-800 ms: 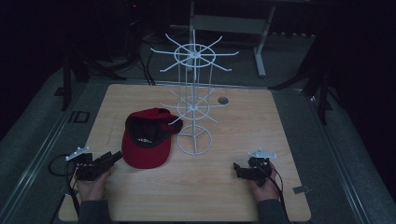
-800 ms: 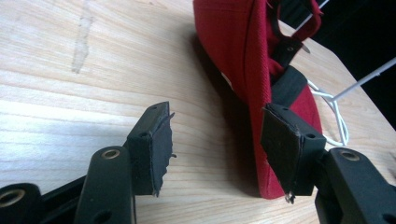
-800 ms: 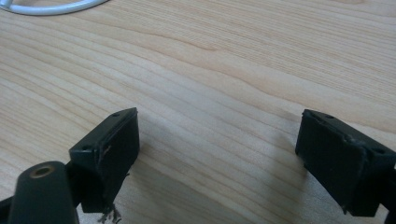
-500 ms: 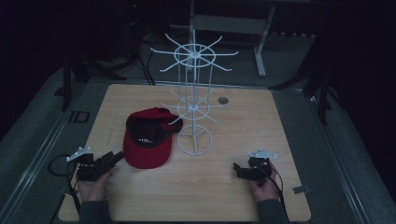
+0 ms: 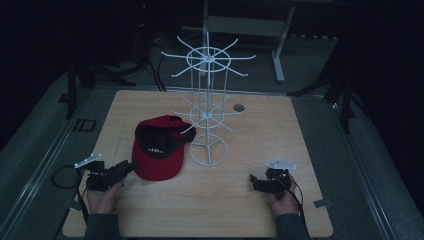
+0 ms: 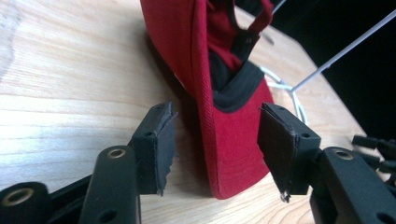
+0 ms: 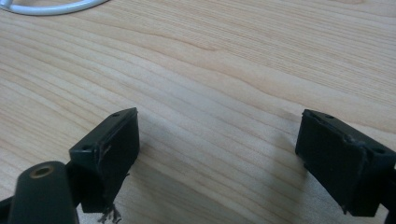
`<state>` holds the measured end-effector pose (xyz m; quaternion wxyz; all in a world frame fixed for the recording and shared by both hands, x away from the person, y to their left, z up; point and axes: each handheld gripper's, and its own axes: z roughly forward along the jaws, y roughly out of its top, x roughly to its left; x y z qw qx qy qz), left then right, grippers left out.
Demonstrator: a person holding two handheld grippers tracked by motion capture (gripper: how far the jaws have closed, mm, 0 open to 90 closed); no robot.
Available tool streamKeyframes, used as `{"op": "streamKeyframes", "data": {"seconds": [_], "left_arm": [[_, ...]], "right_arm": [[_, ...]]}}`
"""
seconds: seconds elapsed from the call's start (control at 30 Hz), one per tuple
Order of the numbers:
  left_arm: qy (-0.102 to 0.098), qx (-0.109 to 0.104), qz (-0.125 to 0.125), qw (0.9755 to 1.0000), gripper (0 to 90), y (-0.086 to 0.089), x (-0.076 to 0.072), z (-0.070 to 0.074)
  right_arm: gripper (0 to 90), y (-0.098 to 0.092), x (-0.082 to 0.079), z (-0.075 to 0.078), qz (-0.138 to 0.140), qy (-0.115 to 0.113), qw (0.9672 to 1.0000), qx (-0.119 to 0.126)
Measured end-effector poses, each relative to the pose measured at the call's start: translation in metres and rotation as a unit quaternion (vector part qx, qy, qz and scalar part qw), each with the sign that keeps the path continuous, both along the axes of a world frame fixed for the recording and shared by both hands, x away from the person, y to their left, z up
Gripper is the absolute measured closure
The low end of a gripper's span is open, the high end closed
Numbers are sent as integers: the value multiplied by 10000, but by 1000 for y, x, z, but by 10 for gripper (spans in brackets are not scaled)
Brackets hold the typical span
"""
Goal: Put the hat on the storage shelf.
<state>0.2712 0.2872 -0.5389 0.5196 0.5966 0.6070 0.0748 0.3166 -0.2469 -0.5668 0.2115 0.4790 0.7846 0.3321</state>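
My left claw (image 6: pixel 212 149) wide, jaws straddling brim of red cap (image 5: pixel 159 150), lined up to pinch brim edge. Cap lies on surface (image 5: pixel 310 130) just beside white wire rack (image 5: pixel 207 112). My right claw (image 7: pixel 219 158) wide, empty, parked low over bare wood.

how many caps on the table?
1. The red cap lies left of the wire rack, its brim between the open left gripper jaws. None seen elsewhere.
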Motion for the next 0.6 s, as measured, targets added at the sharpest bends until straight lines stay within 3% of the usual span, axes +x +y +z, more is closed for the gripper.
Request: {"op": "streamKeyframes", "data": {"seconds": [0.27,0.6], "left_arm": [[355,171,-194,9990,489,-6,13,-8],[495,214,-432,9976,488,-11,24,-13]], "right_arm": [[134,0,0,0,1,-1,10000,0],[134,0,0,0,-6,7,10000,2]]}}
